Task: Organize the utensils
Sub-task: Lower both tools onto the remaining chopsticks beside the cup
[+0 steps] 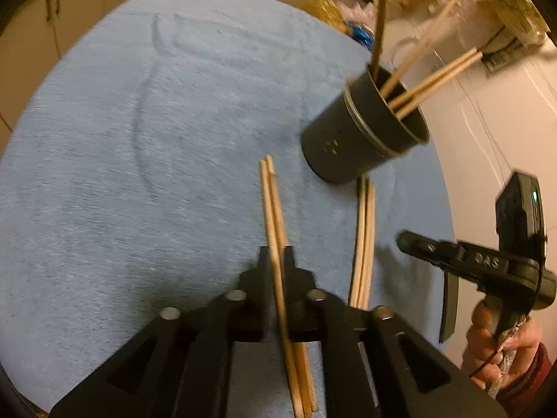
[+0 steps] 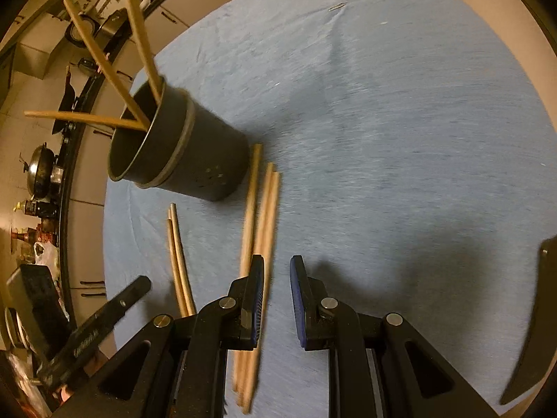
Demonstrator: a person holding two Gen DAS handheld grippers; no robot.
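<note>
Chopsticks [image 1: 275,216] run lengthwise between the fingers of the left gripper [image 1: 276,254] in the left wrist view, their far tips aimed up the blue cloth [image 1: 139,139] toward the dark utensil cup [image 1: 351,139]. The fingers stand narrowly apart with the wooden sticks between them; whether the pads actually press the wood cannot be told. A second bundle of chopsticks [image 1: 363,244] lies just to the right on the cloth, roughly parallel, its far end close to the cup's base. The cup stands on the cloth, and several chopsticks [image 1: 431,80] stand in it, leaning out over its rim. At the right edge a hand [image 1: 501,345] grips the handle of the right gripper.

From the right wrist, the right gripper [image 2: 277,268] hangs over the cloth [image 2: 400,139] with its blue-padded fingers a small gap apart and nothing between them. Loose chopsticks [image 2: 261,216] lie lengthwise partly under its left finger, tips pointing toward the cup [image 2: 195,160]. Another curved pair [image 2: 179,261] lies further left, apart from them. Sticks in the cup [image 2: 104,59] fan out toward the kitchen counter.
</note>
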